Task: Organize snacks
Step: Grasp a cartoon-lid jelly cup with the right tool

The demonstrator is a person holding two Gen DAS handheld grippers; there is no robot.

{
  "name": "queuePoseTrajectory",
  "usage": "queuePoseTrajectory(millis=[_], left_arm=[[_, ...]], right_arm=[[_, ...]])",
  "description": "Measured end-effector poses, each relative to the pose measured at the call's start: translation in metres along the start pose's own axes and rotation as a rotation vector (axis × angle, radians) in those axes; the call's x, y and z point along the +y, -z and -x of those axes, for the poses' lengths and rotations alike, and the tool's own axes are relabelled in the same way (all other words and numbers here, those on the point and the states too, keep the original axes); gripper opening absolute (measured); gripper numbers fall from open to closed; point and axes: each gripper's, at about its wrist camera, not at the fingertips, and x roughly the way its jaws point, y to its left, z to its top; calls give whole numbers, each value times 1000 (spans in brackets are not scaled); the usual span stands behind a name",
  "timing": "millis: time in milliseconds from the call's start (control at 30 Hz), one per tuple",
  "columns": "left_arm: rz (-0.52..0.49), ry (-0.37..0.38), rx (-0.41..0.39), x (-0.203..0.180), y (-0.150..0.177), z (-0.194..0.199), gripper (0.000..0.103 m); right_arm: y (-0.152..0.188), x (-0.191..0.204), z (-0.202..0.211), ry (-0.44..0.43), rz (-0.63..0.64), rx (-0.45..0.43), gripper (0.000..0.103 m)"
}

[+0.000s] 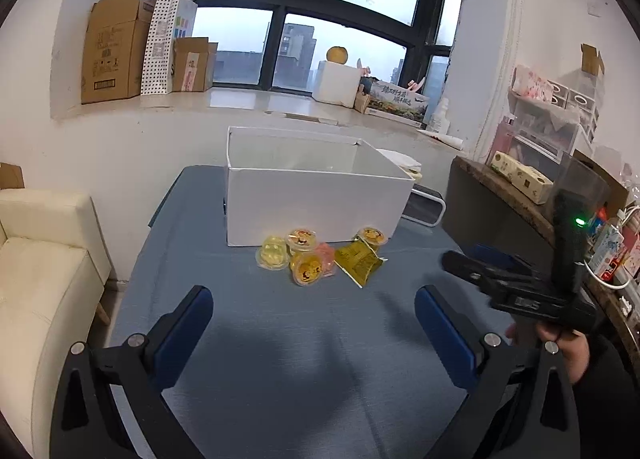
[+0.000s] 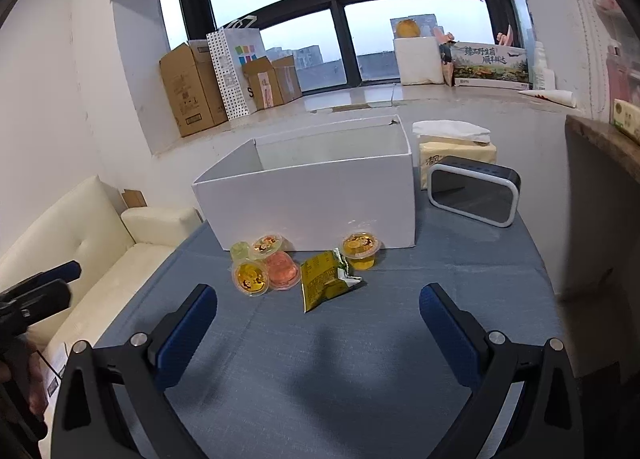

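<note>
Both grippers, left gripper (image 1: 314,315) and right gripper (image 2: 318,313), gape wide, empty; bare blue tablecloth (image 2: 360,359) fronts your 5 jelly cups (image 2: 250,278); yellow-green foil packet (image 2: 326,279) print unreadable.

a: is the near desk (image 2: 320,379) free?

b: yes, bare cloth runs from both tongs up to the snack cluster (image 2: 280,265).

a: and past that?

b: the white box (image 2: 316,199) stands just behind the snacks, top open. a black speaker (image 2: 474,191) crowds its right side.

Blue table (image 2: 360,379), white box (image 2: 312,207), snacks (image 2: 324,279)
</note>
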Motion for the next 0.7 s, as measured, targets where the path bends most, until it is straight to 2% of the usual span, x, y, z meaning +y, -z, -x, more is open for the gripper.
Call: queuePoseTrajectory(millis=[300, 500, 567, 633, 667, 700], left_arm=[[-6, -3, 19, 3, 5, -3, 103], [14, -42, 20, 20, 5, 1, 103], [22, -51, 22, 26, 6, 2, 103], [32, -58, 32, 32, 9, 1, 103], [39, -58, 35, 35, 10, 0, 103], [47, -59, 38, 37, 11, 0, 103]], right_arm=[[-27, -18, -82, 73, 25, 102, 103], [-42, -40, -138, 135, -41, 197, 103], [-42, -44, -149, 124, -59, 220, 101], [-39, -44, -159, 122, -49, 255, 79], [-37, -42, -162, 125, -38, 272, 58], [-34, -40, -164, 115, -25, 285, 52]])
